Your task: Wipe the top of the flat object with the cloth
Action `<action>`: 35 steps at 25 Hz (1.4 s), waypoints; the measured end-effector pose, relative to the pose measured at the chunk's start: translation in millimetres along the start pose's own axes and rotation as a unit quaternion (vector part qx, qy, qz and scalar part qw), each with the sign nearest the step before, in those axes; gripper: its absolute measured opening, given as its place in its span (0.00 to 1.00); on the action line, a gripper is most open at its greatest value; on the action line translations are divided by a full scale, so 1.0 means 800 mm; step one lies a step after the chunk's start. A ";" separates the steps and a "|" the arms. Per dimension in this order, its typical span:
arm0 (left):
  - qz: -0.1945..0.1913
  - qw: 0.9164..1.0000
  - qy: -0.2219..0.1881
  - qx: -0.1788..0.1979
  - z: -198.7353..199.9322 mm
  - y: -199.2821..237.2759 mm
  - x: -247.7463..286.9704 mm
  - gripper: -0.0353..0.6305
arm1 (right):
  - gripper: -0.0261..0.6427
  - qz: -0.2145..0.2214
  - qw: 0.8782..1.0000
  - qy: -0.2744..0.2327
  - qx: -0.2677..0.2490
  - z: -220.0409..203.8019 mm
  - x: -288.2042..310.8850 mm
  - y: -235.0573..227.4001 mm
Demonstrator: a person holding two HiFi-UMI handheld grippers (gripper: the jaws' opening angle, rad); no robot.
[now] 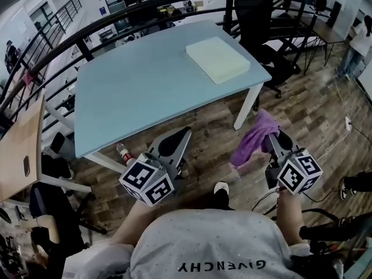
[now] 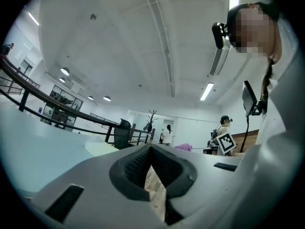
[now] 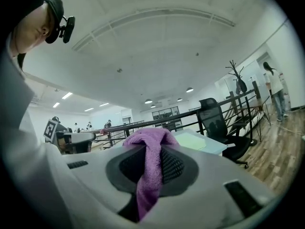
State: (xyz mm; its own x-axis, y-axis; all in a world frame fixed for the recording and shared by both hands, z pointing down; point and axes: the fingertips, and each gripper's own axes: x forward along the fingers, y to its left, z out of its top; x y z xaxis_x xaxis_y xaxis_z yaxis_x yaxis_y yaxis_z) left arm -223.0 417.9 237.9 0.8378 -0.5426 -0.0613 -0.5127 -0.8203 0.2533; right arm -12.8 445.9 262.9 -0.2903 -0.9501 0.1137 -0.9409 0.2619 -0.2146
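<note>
A pale yellow-green flat object [image 1: 217, 58] lies on the far right part of the light blue table [image 1: 139, 92]. My right gripper [image 1: 278, 138] is held off the table's near right corner, over the floor, and is shut on a purple cloth [image 1: 254, 137] that hangs down from its jaws; in the right gripper view the cloth [image 3: 152, 168] drapes between the pads, with the flat object [image 3: 191, 140] beyond. My left gripper [image 1: 178, 137] hovers just off the table's near edge, its jaws shut with nothing between them, as the left gripper view [image 2: 151, 152] shows.
A black railing [image 1: 116, 22] curves behind the table. A black office chair [image 1: 261, 34] stands at the table's far right. A wooden desk [image 1: 23, 150] sits at the left. A bottle with a red cap [image 1: 124, 154] stands on the wooden floor under the table's near edge.
</note>
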 end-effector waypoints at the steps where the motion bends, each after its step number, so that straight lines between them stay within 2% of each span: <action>1: -0.012 1.000 -0.006 0.005 0.003 -0.001 0.019 0.05 | 0.11 0.002 1.000 0.005 -0.007 0.005 0.012 -0.017; 4: -0.018 1.000 -0.017 0.014 0.012 0.010 0.073 0.05 | 0.11 0.002 0.999 0.016 -0.046 0.024 0.048 -0.071; 7: 0.017 1.000 -0.017 0.010 0.021 0.040 0.121 0.05 | 0.11 -0.002 0.997 0.018 -0.074 0.056 0.081 -0.125; 13: 0.098 0.995 -0.004 -0.023 0.006 0.106 0.197 0.05 | 0.11 0.020 0.997 0.015 -0.070 0.087 0.138 -0.203; 17: 0.123 0.990 -0.028 -0.059 0.001 0.125 0.230 0.05 | 0.11 0.027 0.996 0.021 -0.078 0.090 0.162 -0.240; 19: 0.134 0.988 -0.036 -0.062 0.002 0.130 0.243 0.05 | 0.11 0.024 0.997 0.020 -0.074 0.093 0.170 -0.260; 22: 0.153 0.986 -0.026 -0.059 -0.002 0.144 0.260 0.05 | 0.11 0.026 0.998 0.016 -0.055 0.094 0.183 -0.283; 27: 0.160 0.983 -0.039 -0.081 0.001 0.167 0.287 0.05 | 0.11 0.033 0.998 0.030 -0.035 0.080 0.208 -0.305; 35: 0.143 0.985 -0.032 -0.091 0.004 0.228 0.364 0.05 | 0.11 0.036 0.998 0.044 -0.028 0.084 0.284 -0.338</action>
State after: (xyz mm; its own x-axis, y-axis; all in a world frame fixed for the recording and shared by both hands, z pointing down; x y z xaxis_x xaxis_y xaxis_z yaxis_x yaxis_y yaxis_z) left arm -72.9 109.7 263.4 0.6477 -0.7616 -0.0227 -0.6783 -0.5899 0.4381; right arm 187.3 148.1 281.2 -0.3700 -0.9103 0.1854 -0.9245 0.3411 -0.1702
